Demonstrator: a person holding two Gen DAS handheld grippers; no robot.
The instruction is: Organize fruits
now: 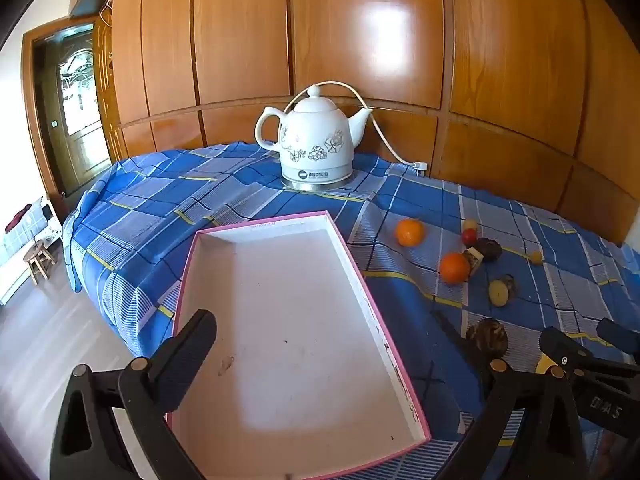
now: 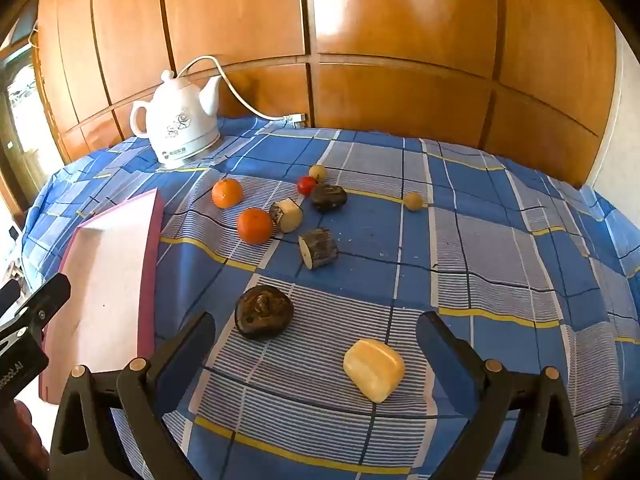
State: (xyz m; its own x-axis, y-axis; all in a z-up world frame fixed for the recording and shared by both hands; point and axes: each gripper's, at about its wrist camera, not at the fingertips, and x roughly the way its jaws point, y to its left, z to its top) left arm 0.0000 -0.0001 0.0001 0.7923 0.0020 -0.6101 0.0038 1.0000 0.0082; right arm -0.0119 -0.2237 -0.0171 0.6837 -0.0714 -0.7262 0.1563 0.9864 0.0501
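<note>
a: where is the fruit?

b: spread on the blue cloth (image 2: 480, 248), right of the empty pink box (image 1: 256, 236). a pale yellow chunk (image 2: 374, 369) lies between the right gripper (image 2: 316, 344) jaws, a bit toward the right one.

a: is it held?

b: no, both jaws are wide apart. the left gripper (image 1: 320, 344) hangs over the box (holding nothing), so i think the right hand is nearer.

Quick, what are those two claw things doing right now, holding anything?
Left gripper: open, empty, over the pink tray.
Right gripper: open, empty, above the tablecloth.
</note>
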